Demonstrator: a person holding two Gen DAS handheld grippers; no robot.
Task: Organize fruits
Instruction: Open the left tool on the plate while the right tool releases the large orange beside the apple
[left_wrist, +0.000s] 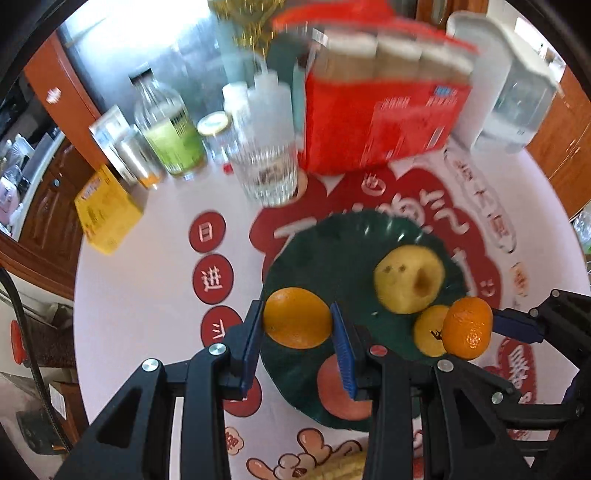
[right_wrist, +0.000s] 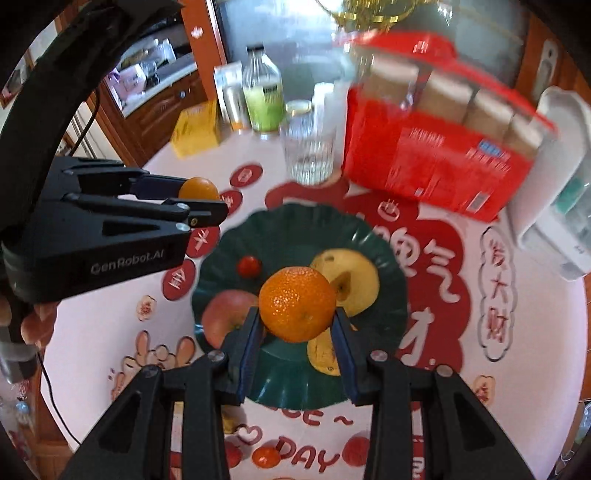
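Two clamped oranges (left_wrist: 298, 318) (right_wrist: 297, 303) above plate (right_wrist: 295, 229)

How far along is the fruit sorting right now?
Partly done: a yellow pear, red apple and cherry tomato already lie on the green plate. In hand: each gripper holds an orange above it, left, right. Left: setting both down, plus a small orange on the table.

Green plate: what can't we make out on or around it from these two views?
- Apple: left wrist view, mostly behind the left gripper fingers.
- Lower yellow fruit: right wrist view, partly hidden by the mandarin in the right gripper.
- Near rim of the green plate: covered by gripper bodies in both views.
- Red box print: motion-blurred, unreadable.
- Corn: cut off by the bottom edge.
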